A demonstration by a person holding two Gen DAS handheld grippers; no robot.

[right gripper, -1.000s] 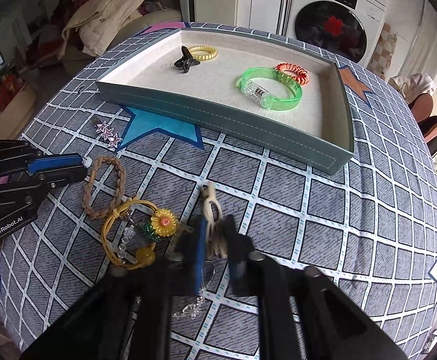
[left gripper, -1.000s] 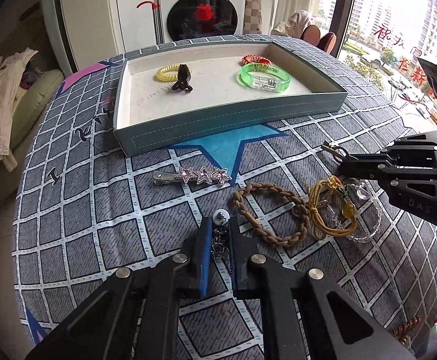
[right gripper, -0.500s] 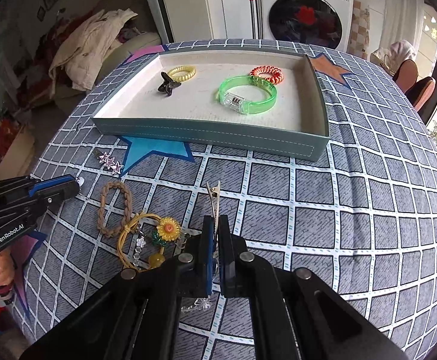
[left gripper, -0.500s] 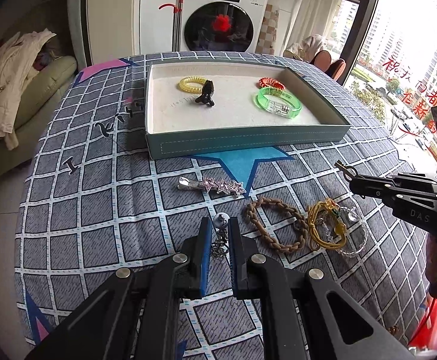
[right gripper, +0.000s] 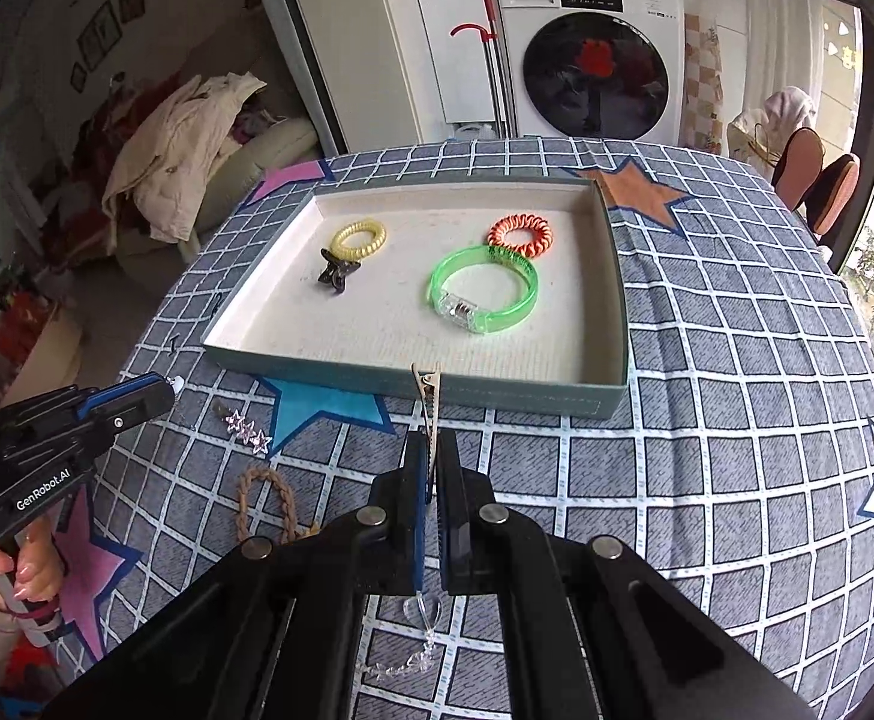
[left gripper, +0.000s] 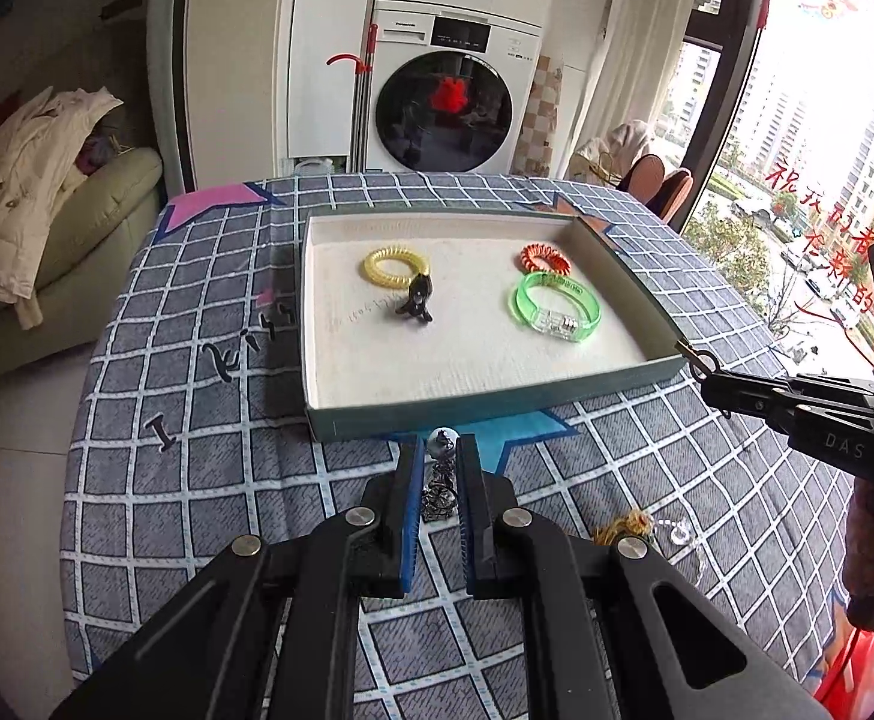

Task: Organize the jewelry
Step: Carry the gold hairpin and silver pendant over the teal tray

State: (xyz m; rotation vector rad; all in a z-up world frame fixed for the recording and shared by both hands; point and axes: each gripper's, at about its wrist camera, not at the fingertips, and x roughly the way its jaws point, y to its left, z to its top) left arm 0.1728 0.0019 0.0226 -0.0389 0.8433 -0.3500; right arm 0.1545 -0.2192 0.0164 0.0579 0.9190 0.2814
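My left gripper (left gripper: 438, 461) is shut on a silver pendant with a pearl bead (left gripper: 440, 443), held above the cloth just before the tray's near wall. My right gripper (right gripper: 434, 456) is shut on a beige metal clip (right gripper: 429, 396) with a clear crystal chain (right gripper: 416, 636) hanging below; it also shows in the left wrist view (left gripper: 714, 384). The teal tray (left gripper: 496, 405) holds a yellow coil ring (left gripper: 393, 267), a black claw clip (left gripper: 416, 300), an orange coil ring (left gripper: 546, 258) and a green bangle (left gripper: 556, 305).
On the checked tablecloth lie a star hair clip (right gripper: 245, 425), a brown braided bracelet (right gripper: 266, 501) and a yellow cord bracelet (left gripper: 625, 525). A washing machine (right gripper: 592, 60) stands behind the table. A sofa with clothes (left gripper: 35, 204) is at the left.
Both grippers have lifted with their pieces and moved toward the tray. The loose items on the cloth now sit lower and partly out of view.
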